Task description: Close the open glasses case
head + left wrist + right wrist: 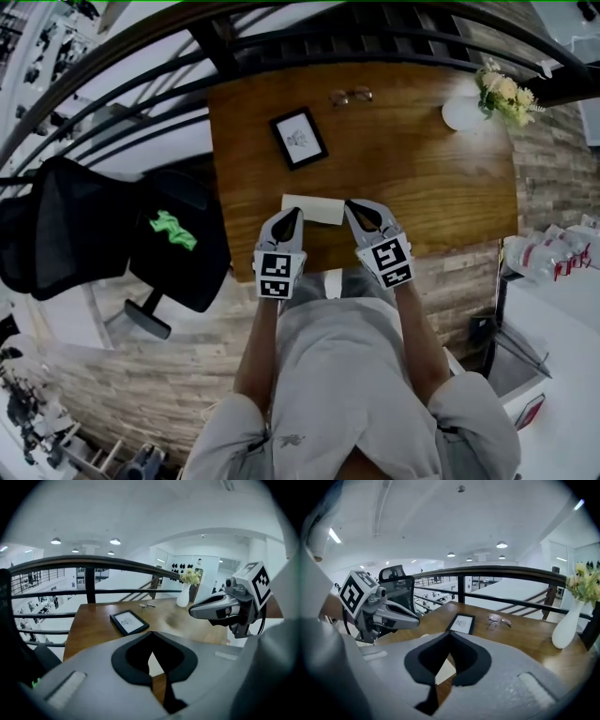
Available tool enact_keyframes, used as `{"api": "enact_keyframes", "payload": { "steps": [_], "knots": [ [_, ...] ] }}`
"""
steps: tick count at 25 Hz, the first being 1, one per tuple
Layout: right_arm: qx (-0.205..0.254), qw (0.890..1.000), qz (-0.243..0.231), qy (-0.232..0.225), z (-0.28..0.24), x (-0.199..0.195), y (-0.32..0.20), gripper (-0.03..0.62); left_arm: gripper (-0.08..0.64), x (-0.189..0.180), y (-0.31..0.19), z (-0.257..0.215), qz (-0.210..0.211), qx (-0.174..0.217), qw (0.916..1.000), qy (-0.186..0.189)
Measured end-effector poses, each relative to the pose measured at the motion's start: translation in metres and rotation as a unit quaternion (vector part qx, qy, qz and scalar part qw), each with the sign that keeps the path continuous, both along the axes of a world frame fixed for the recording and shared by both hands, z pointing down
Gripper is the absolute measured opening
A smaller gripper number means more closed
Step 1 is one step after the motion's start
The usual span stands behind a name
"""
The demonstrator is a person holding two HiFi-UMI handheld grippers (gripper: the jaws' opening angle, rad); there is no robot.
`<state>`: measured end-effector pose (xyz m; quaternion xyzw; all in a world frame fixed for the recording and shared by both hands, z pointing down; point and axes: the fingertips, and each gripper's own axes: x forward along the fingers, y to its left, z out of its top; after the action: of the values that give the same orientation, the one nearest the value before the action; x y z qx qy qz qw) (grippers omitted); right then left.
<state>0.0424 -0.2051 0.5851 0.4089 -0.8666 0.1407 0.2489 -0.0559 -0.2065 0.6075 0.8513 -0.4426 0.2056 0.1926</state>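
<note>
Glasses case [314,208] sits at table [412,187] edge — frame [299,138], spectacles [351,96], vase [461,113] beyond.

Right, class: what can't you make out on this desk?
Glasses case: too small in head view to show whether its lid is open; left gripper and right gripper hide most of it in their own views.
Framed picture: drawing too small in every view.

Wooden desk [422,187] standing against black railing [93,563]; black office chair [84,234] sitting at its left on wood-plank floor [141,384]; round ceiling lights [56,541] glowing overhead
</note>
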Motion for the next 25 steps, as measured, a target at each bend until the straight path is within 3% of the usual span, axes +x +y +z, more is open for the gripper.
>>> {"api": "enact_keyframes", "payload": {
  "steps": [6,13,18,25],
  "knots": [
    [0.102,0.993,0.037,-0.037,-0.082,0.009,-0.01,0.002,0.02,-0.006,-0.013,-0.079,0.004,0.089,0.9959,0.015],
    [0.179,0.98,0.063,-0.064,-0.154,0.016,-0.002,0.002,0.02,-0.012,-0.007,-0.168,0.018,0.191,0.9807,0.04],
    [0.195,0.977,0.066,-0.062,-0.168,0.015,0.004,0.002,0.02,-0.012,-0.006,-0.19,0.028,0.217,0.975,0.039],
    [0.2,0.976,0.058,-0.061,-0.175,0.009,0.007,0.002,0.02,-0.009,-0.003,-0.184,0.033,0.211,0.9763,0.038]
  ]
}}
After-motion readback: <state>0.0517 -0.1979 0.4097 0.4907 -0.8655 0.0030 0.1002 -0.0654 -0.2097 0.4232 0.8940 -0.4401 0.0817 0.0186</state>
